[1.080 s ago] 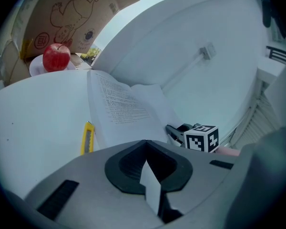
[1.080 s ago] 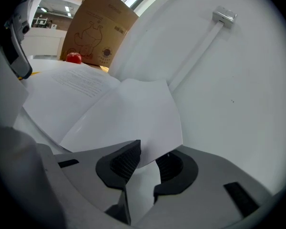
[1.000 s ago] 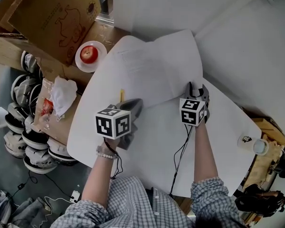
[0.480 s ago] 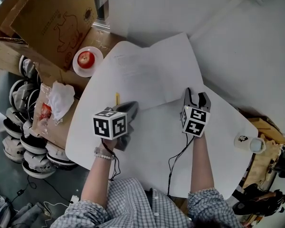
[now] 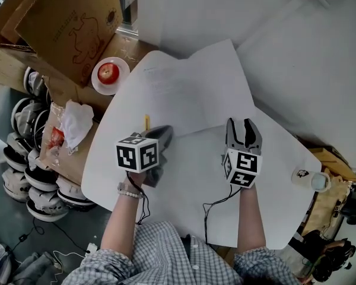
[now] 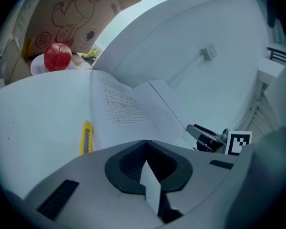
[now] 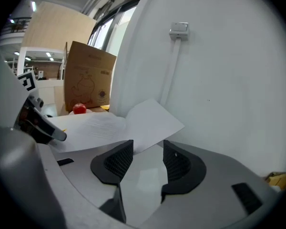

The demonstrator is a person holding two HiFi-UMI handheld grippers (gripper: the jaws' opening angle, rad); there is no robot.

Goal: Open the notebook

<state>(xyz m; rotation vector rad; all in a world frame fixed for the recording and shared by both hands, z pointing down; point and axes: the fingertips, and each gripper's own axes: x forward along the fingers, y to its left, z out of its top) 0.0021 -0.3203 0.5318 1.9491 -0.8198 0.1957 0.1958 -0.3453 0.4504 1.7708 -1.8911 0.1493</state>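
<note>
The notebook point(image 5: 184, 88) lies open on the white table point(image 5: 190, 183), its printed left page point(image 6: 119, 109) and blank right page point(image 7: 148, 118) facing up. My left gripper point(image 5: 162, 133) rests shut at the notebook's near left corner. A thin white sliver shows between its pads point(image 6: 150, 185); I cannot tell whether it is a page. My right gripper point(image 5: 243, 126) hovers just short of the right page's near edge. Its jaws are opening, and between its fingertips point(image 7: 148, 159) only the table shows.
A yellow utility knife point(image 5: 146, 122) lies beside the left gripper. A red apple point(image 5: 108, 73) sits on a white plate at the table's far left, in front of a cardboard box point(image 5: 65, 22). A small cup point(image 5: 317, 181) stands at the right. Helmets point(image 5: 24, 117) are piled on the floor at left.
The right gripper has come up and back from the right page's near edge, rolled a little, and its jaws have spread wide. The left gripper has not moved.
</note>
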